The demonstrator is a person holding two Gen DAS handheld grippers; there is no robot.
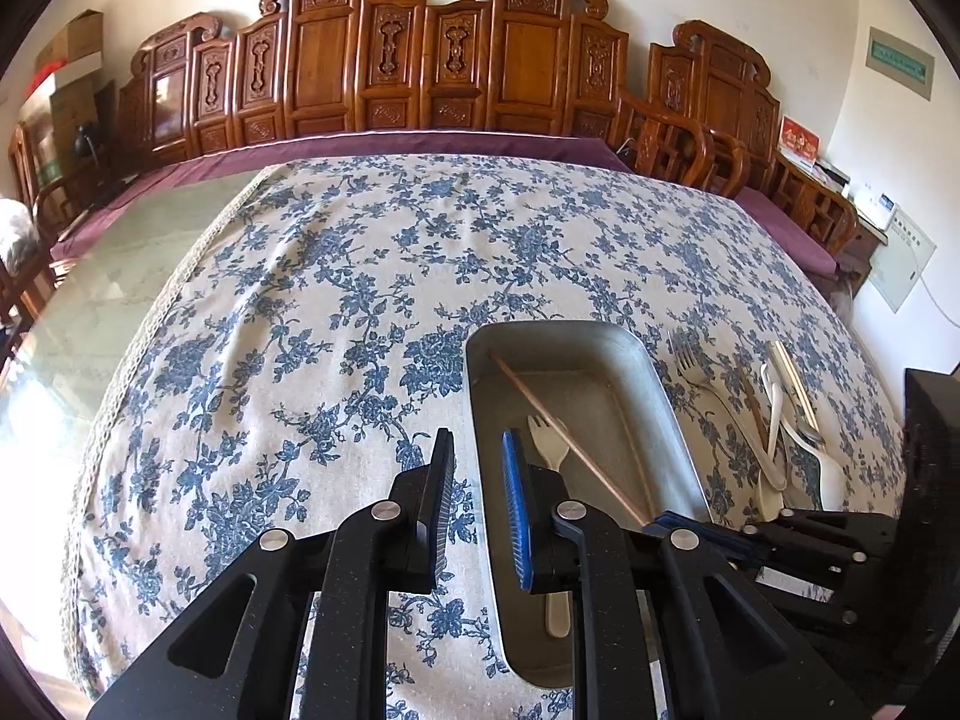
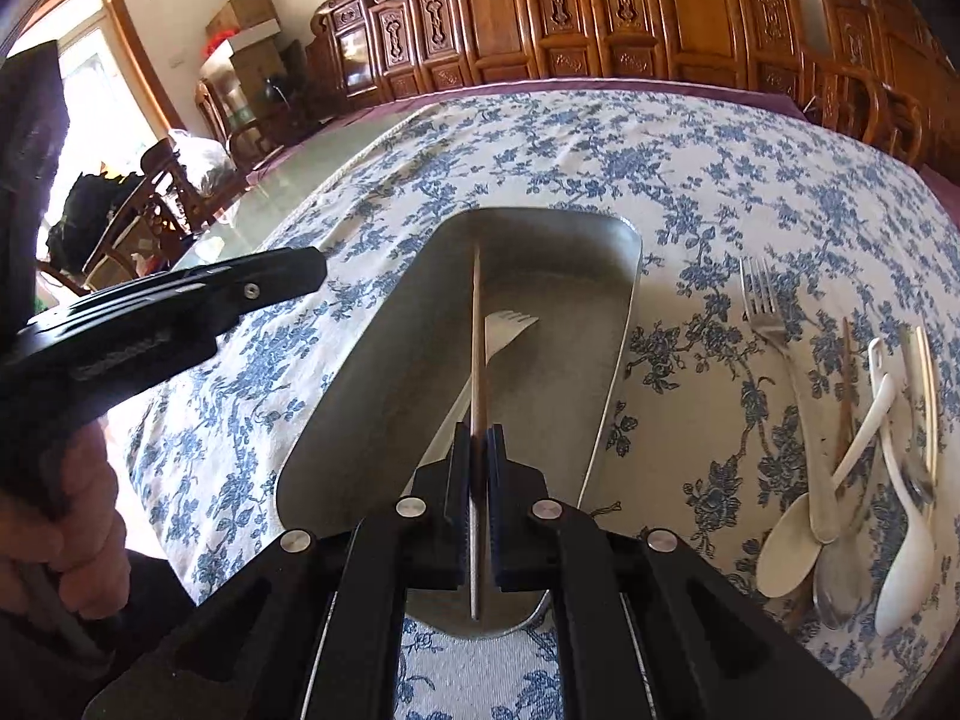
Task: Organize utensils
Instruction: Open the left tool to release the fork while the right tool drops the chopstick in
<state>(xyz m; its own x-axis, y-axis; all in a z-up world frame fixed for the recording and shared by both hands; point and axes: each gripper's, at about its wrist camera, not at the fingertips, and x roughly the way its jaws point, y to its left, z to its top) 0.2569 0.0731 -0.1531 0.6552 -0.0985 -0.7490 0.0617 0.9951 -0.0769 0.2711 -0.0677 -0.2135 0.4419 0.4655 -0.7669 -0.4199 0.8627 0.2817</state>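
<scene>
Chopstick point(image 2: 477, 324) between right fingers point(image 2: 462, 480) — over tray point(image 2: 612, 360)

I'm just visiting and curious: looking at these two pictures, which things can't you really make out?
- White fork in the tray: left wrist view, its handle passes behind the left gripper.
- Chopstick: right wrist view, its near part is clamped inside the right gripper.
- Utensil pile on the cloth: pieces overlap, so the count stays unclear.
- Person's hand: cut off by the picture's left edge.
</scene>
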